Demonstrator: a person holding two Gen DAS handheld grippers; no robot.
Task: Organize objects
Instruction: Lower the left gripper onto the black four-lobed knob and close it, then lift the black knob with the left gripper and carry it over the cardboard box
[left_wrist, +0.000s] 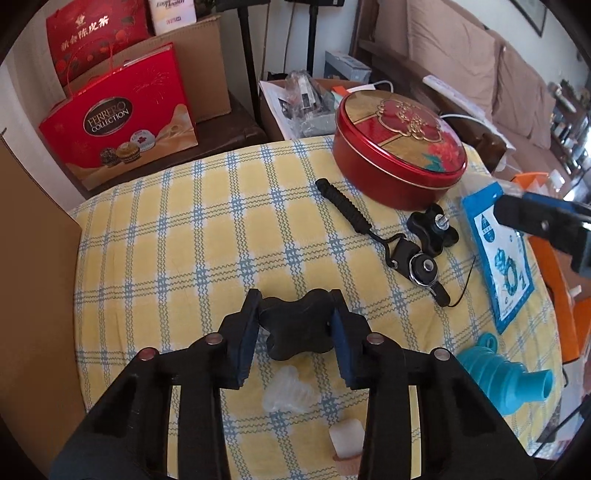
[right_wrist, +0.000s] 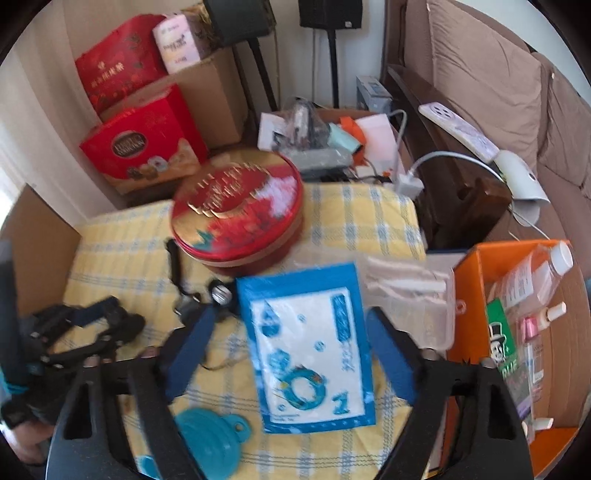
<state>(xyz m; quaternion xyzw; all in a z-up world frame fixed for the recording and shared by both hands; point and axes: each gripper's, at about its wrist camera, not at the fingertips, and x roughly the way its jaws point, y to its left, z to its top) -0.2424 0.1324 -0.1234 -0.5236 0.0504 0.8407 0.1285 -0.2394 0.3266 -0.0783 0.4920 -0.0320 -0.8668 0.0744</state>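
A: What stands behind the table?
B: A red Ferrero Collection box (left_wrist: 122, 129), a second red gift box (left_wrist: 94, 35) above it, and brown cardboard boxes (left_wrist: 207, 70).
A: And on the right?
B: A sofa with tan cushions (left_wrist: 465, 55), with a white power strip (right_wrist: 461, 129) lying near it.

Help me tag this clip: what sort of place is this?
Most likely a lived-in living room: a brown cushioned sofa, gift boxes stacked on cardboard cartons, and a table under a yellow checked cloth.
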